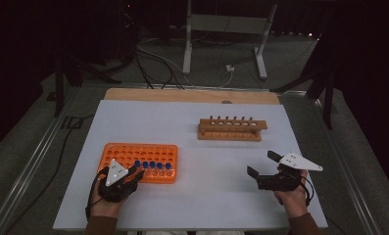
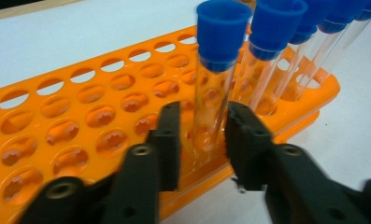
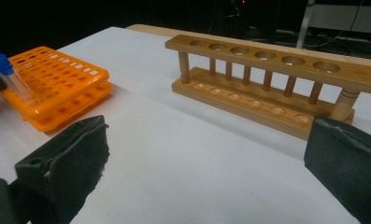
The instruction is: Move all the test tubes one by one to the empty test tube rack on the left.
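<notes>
tubes [image 1: 153, 165]: seemingly 5 | racks: 2 | left jaws straddle one tube, right released

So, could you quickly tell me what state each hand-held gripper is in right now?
Left hand-held gripper: jaws around the nearest blue-capped tube in the orange rack; grip cannot be told.
Right hand-held gripper: open, holding nothing.

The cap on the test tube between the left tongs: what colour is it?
Blue. The cap shows best in the left gripper view, above the left tongs.
</notes>
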`<act>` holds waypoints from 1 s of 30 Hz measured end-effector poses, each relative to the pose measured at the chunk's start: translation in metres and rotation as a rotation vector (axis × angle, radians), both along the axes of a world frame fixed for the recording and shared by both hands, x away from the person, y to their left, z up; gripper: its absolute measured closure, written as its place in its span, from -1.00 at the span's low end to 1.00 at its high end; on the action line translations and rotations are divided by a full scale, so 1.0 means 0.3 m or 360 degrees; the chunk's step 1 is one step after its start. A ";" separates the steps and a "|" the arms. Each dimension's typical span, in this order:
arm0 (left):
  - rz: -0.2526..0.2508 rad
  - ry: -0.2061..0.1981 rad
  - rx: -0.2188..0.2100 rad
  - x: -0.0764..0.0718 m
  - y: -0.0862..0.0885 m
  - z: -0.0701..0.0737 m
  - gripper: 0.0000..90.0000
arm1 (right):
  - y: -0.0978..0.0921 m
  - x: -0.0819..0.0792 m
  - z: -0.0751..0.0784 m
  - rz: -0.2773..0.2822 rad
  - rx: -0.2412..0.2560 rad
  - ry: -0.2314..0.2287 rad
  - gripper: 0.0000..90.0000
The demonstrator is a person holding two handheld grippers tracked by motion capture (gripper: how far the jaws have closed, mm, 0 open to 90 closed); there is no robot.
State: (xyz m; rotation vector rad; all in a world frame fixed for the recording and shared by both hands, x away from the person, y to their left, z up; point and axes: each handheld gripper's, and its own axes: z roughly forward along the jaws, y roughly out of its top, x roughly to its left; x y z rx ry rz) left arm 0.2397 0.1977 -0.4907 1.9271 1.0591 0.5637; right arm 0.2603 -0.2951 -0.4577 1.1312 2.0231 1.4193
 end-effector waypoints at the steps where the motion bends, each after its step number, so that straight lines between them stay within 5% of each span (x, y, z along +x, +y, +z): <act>1: -0.0003 -0.0008 -0.0022 -0.003 0.012 0.006 0.36 | -0.002 -0.003 -0.002 -0.0002 0.0000 -0.0006 -1.00; 8: 0.0080 -0.0158 -0.0224 -0.037 0.106 0.063 -0.08 | -0.015 -0.018 -0.007 -0.0022 0.0041 -0.0068 -1.00; 14: 0.0224 -0.0309 -0.0287 -0.059 0.155 0.094 -0.56 | -0.026 -0.027 -0.018 -0.0052 0.0054 -0.0106 -1.00; 21: 0.0314 -0.0343 -0.0370 -0.050 0.187 0.097 -0.95 | -0.042 -0.029 -0.035 -0.0098 0.0047 -0.0121 -1.00; 30: 0.0349 -0.0374 -0.0348 -0.035 0.178 0.086 -0.98 | -0.045 -0.025 -0.043 -0.0121 0.0022 -0.0122 -1.00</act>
